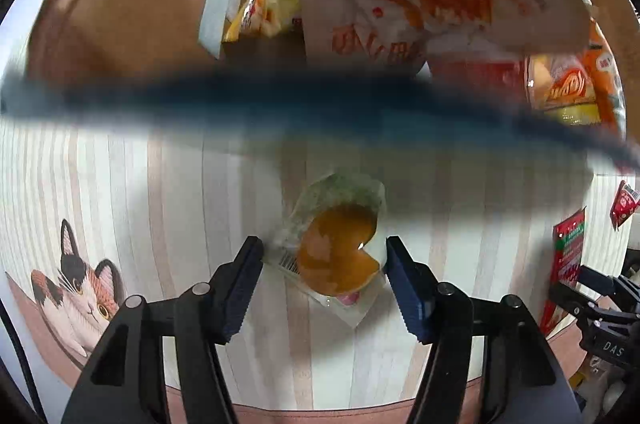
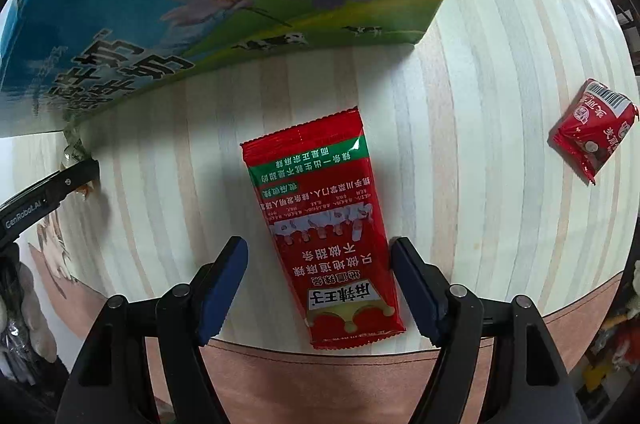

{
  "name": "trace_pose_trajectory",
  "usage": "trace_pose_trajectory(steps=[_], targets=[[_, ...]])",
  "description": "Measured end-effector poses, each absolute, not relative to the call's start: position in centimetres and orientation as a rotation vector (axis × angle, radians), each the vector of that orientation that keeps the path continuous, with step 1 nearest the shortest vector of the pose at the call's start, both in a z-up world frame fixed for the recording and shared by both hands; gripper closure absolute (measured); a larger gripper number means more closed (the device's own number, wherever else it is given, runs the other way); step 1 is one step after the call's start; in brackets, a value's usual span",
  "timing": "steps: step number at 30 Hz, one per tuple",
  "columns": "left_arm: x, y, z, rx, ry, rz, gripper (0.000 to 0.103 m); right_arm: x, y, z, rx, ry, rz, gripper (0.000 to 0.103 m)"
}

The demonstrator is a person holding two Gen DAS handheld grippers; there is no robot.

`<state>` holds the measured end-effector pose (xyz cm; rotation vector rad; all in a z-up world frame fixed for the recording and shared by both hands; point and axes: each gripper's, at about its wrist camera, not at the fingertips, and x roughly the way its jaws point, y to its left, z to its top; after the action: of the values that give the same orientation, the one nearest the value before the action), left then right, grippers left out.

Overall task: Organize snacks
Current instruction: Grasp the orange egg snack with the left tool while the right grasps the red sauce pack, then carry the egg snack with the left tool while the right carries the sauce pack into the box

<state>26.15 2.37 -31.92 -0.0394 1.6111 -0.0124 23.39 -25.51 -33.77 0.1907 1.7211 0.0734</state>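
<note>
Here the spread right tool (image 2: 318, 288) straddles the red snack packet (image 2: 320, 224).

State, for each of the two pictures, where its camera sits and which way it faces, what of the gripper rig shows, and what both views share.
Left wrist: sits on the left gripper, facing down-forward at a clear-wrapped orange snack between open fingers, the box of snacks beyond.
Right wrist: sits on the right gripper, facing down at a long red packet between open fingers.
Shared: the striped table, that packet, each other's gripper.
</note>
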Motion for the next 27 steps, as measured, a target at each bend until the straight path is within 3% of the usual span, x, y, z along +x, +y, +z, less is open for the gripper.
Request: trace_pose_trajectory(steps=[4, 7, 18, 27], targets=[[24.2, 2.7, -31.7, -0.042, 1.602, 0.002, 0.044, 22.7, -23.6, -33.7, 0.101, 1.697, 0.043, 0.044], [21.8, 2.3, -31.5, -0.048, 1.608, 0.009, 0.044, 22.0, -23.4, -33.4, 0.091, 1.676, 0.057, 0.050], [14.9, -0.7, -31.3, -0.110, 1.623, -0.017, 0.044, 19.1, -23.5, -33.4, 0.184, 1.684, 0.083, 0.056], [14.9, -4.1, -29.2, -0.054, 1.599, -0.072, 0.044, 17.9, -21.9, -32.4, 0.215, 1.677, 0.121, 0.057]])
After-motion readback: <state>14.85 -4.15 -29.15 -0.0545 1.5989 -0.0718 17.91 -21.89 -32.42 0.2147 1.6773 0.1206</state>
